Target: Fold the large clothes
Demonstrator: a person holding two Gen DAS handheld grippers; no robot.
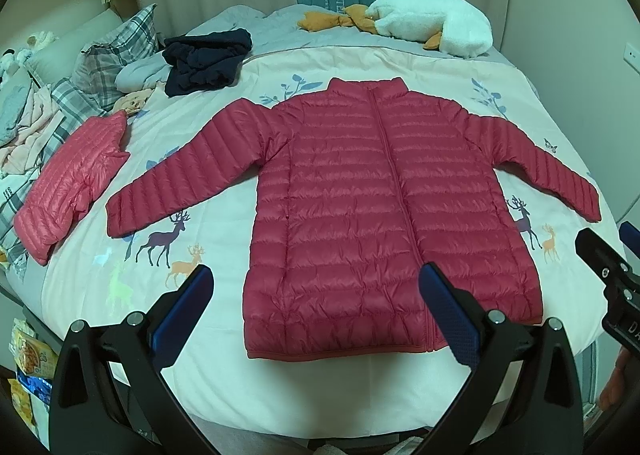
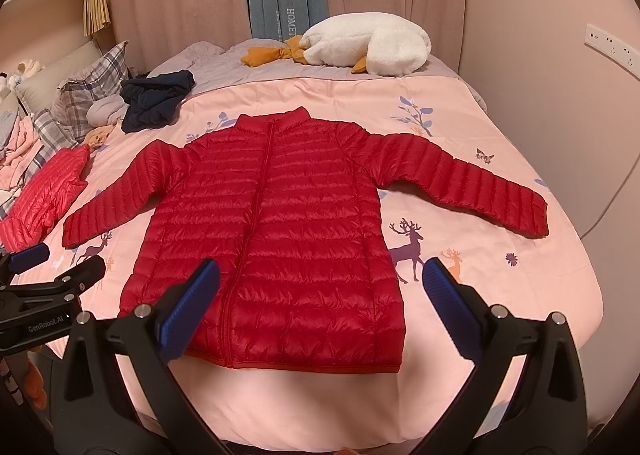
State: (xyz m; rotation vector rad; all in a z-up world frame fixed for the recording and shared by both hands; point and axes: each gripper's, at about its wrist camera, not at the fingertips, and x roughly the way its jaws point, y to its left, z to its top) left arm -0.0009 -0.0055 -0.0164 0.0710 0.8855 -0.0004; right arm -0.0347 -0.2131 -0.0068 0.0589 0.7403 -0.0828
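Observation:
A red quilted puffer jacket (image 1: 360, 195) lies flat and face up on the bed, zipped, both sleeves spread out to the sides, collar at the far end; it also shows in the right wrist view (image 2: 280, 223). My left gripper (image 1: 316, 279) is open and empty, held above the jacket's near hem. My right gripper (image 2: 320, 275) is open and empty, above the hem's right part. The right gripper shows at the edge of the left wrist view (image 1: 608, 251), the left gripper at the edge of the right wrist view (image 2: 52, 267).
A folded pink-red puffer jacket (image 1: 72, 179) lies at the bed's left. A crumpled dark navy garment (image 1: 204, 61) lies at the far left. A white plush goose (image 1: 432, 23) sits at the far end. Plaid pillows (image 1: 116, 51) and loose clothes are at the left. The bedspread (image 1: 320, 387) has deer prints.

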